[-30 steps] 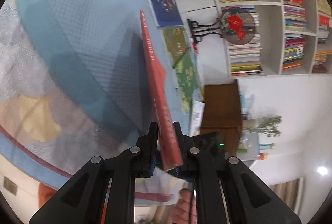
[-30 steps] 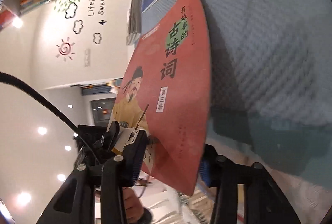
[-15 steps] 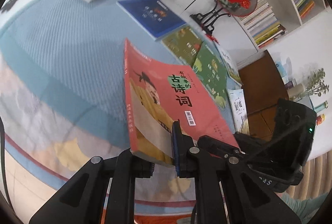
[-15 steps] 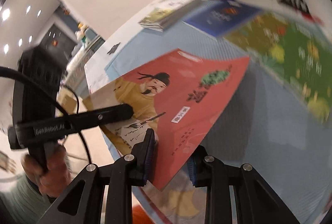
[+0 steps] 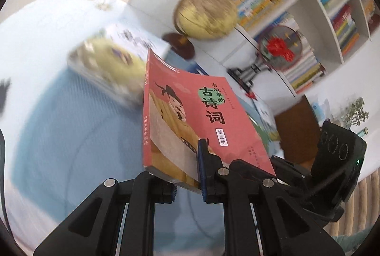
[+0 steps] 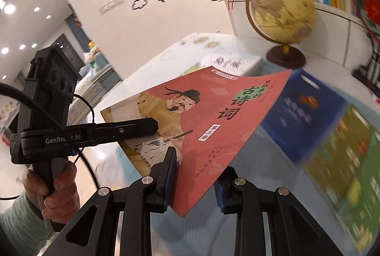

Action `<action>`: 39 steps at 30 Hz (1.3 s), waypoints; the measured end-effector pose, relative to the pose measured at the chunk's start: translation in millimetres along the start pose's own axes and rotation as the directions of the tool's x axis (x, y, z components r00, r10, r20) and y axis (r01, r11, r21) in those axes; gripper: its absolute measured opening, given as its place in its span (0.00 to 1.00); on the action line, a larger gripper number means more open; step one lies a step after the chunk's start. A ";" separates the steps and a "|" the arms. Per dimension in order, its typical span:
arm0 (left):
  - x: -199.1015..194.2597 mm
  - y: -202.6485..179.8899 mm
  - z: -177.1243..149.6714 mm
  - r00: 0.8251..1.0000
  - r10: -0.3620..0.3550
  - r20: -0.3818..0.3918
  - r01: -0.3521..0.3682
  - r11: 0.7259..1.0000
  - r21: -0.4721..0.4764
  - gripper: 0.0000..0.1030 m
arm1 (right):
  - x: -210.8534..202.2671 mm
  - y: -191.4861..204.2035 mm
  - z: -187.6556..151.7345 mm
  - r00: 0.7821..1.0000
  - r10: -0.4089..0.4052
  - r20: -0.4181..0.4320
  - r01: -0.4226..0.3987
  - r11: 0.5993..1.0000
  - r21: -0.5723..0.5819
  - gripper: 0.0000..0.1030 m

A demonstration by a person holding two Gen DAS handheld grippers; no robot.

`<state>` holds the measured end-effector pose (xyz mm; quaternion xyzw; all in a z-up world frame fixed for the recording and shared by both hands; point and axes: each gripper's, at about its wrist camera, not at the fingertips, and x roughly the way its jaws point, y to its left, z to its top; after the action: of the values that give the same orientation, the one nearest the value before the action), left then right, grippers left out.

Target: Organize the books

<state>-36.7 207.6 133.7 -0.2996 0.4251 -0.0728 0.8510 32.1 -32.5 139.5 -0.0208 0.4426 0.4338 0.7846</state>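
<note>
Book: the thin red paperback book (image 5: pixel 204 123) is hanging above the blue table mat (image 5: pixel 78 137).
Left gripper (image 5: pixel 187 175): clenching its lower edge.
Right gripper (image 6: pixel 194 182): clamping its corner.
Advice: keep both grips level while carrying.

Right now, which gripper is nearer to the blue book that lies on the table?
Right. The right gripper holds the red book by its corner on the blue book's side; the left gripper clamps the far edge, away from it.
</note>
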 end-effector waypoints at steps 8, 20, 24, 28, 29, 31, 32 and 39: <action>51.3 82.6 93.2 0.995 0.017 -0.100 -0.017 1.000 0.005 0.14 | 107.5 -20.5 77.7 0.999 -0.005 -0.042 0.013 0.980 0.199 0.28; 78.5 134.0 127.2 0.960 0.141 -0.243 -0.159 0.986 -0.055 0.31 | 170.4 -32.3 101.6 0.994 -0.055 -0.096 0.084 0.942 0.326 0.28; 85.4 136.1 126.9 0.948 0.173 -0.268 -0.194 0.979 -0.055 0.33 | 174.6 -29.2 96.8 0.991 -0.080 -0.104 0.111 0.934 0.339 0.28; 90.3 132.7 130.0 0.941 0.212 -0.265 -0.227 0.974 -0.027 0.33 | 178.8 -32.7 93.8 0.989 -0.083 -0.121 0.121 0.924 0.362 0.28; 89.8 133.2 131.0 0.940 0.218 -0.261 -0.232 0.972 -0.025 0.34 | 181.0 -33.7 95.0 0.990 -0.075 -0.121 0.115 0.924 0.365 0.29; 86.5 134.4 132.5 0.936 0.251 -0.248 -0.265 0.964 -0.023 0.34 | 185.9 -30.8 98.2 0.989 -0.075 -0.127 0.115 0.928 0.353 0.29; 84.9 135.6 133.1 0.932 0.269 -0.242 -0.282 0.959 -0.021 0.34 | 186.7 -29.8 98.9 0.988 -0.073 -0.134 0.116 0.930 0.349 0.29; 48.7 142.3 118.4 0.882 0.442 -0.162 -0.450 0.893 -0.019 0.35 | 158.4 -30.2 71.0 0.977 -0.067 -0.203 0.128 0.944 0.303 0.49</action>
<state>66.0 357.4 73.6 -0.2108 0.5488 0.1139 0.8009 138.0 83.2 59.1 0.0412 0.5772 0.3142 0.7526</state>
